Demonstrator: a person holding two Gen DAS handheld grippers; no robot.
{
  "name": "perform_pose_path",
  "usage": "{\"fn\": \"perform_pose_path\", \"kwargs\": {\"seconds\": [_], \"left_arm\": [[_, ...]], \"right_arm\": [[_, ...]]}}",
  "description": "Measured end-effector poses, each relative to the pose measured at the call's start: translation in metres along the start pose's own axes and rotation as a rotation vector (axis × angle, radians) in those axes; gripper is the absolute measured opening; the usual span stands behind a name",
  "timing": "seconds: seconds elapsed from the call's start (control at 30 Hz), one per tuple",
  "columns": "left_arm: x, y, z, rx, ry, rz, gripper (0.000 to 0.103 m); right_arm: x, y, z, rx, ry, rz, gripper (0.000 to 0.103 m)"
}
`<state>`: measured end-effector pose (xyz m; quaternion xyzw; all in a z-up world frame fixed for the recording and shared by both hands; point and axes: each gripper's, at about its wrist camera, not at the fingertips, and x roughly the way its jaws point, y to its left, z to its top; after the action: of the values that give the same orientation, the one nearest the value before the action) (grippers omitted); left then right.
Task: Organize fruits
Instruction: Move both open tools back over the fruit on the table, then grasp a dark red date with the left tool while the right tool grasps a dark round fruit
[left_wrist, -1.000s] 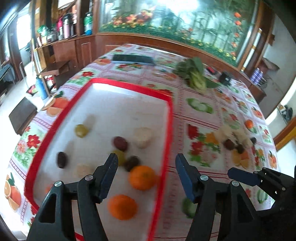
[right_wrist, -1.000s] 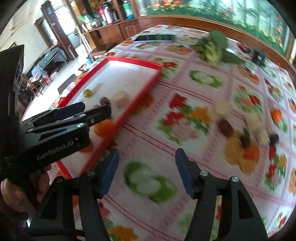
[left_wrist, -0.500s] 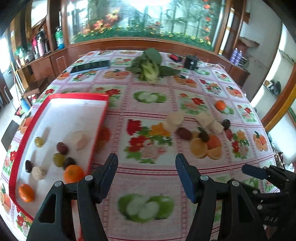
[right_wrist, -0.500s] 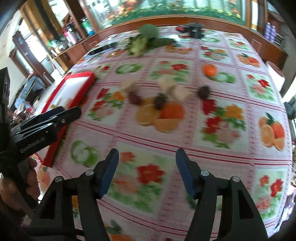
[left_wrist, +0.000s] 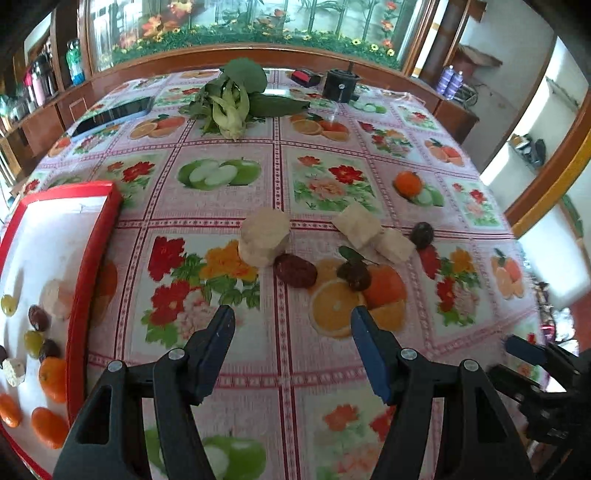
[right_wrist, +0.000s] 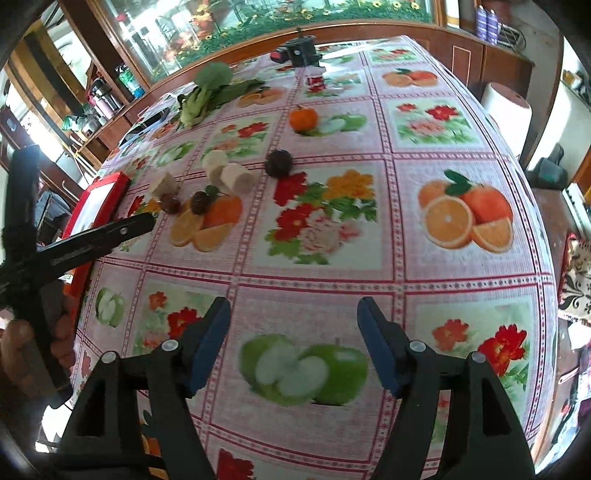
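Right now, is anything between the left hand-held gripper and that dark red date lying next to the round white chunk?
Nothing visible. The left hand-held gripper is open over bare tablecloth, and the dark red date lies straight ahead. The round white chunk touches the date's far side, not the near side.

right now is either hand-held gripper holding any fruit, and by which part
Nothing is held. The left hand-held gripper and the right hand-held gripper are both open above the tablecloth, with no fruit between their fingers.
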<state>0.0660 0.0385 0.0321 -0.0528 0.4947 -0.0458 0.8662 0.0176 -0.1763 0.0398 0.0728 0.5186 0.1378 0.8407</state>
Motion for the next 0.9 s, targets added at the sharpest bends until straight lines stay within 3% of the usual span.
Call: {"fn": "perform_pose_path", "kwargs": {"seconds": [0.13, 0.33, 0.4, 0.47, 0.5, 0.67, 0.9], "left_arm": [[0.017, 0.005, 0.005, -0.079, 0.016, -0.012, 0.065], [0.031, 0.003, 0.012, -0.123, -0.011, 0.036, 0.063], [0.031, 0.002, 0.012, -0.118, -0.028, 0.046, 0.052], [0.031, 0.002, 0.011, -0.097, -0.039, 0.047, 0.032], [0.03, 0.003, 0.009, -0.094, -0.04, 0.035, 0.03], [0.024, 0.005, 0.001, -0.084, -0.034, -0.007, 0.03], [0.006, 0.012, -0.022, -0.073, -0.01, -0.05, 0.03]], "right_arm": [[0.001, -0.009, 0.0, 0.016, 0.0, 0.016, 0.071], [0.004, -0.016, 0.002, 0.021, 0.006, 0.034, 0.071], [0.005, -0.017, 0.004, 0.02, 0.007, 0.039, 0.071], [0.006, -0.016, 0.006, 0.015, 0.007, 0.039, 0.071], [0.008, -0.015, 0.007, 0.011, 0.007, 0.04, 0.071], [0.019, -0.003, 0.021, -0.009, 0.005, 0.061, 0.072], [0.057, 0.054, 0.048, -0.127, 0.017, 0.108, 0.072]]}}
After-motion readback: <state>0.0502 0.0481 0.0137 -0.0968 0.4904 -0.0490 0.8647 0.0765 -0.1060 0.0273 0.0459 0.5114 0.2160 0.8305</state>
